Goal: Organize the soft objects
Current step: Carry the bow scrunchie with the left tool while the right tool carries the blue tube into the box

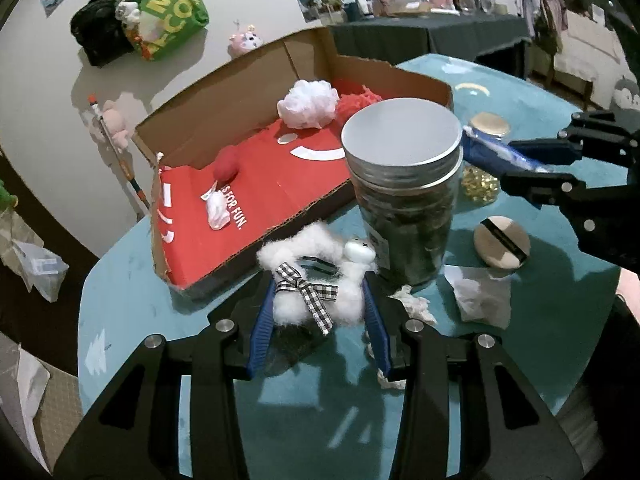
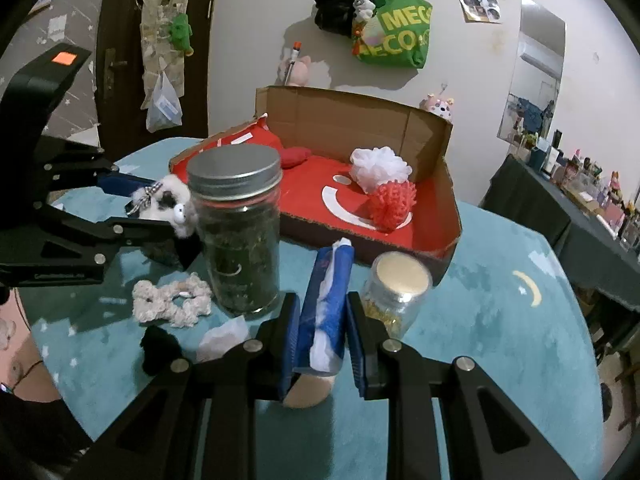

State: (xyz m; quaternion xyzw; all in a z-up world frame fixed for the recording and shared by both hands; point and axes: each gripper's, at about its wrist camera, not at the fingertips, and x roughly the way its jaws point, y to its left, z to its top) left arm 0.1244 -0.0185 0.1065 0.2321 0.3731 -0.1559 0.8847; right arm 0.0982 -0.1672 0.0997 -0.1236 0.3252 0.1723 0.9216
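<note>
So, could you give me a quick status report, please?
Left gripper shut on fluffy white toy. Right gripper shut on blue packet. Tall jar stands before the box.

The tall jar [image 1: 404, 200] hides part of the small jar [image 1: 482, 176].

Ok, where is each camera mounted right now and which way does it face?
Left wrist: on the left gripper, looking down at the cardboard box; it holds a fluffy white toy; right gripper shows at right.
Right wrist: on the right gripper, holding a blue packet; left gripper shows at left.
Shared: the lidded glass jar.
</note>
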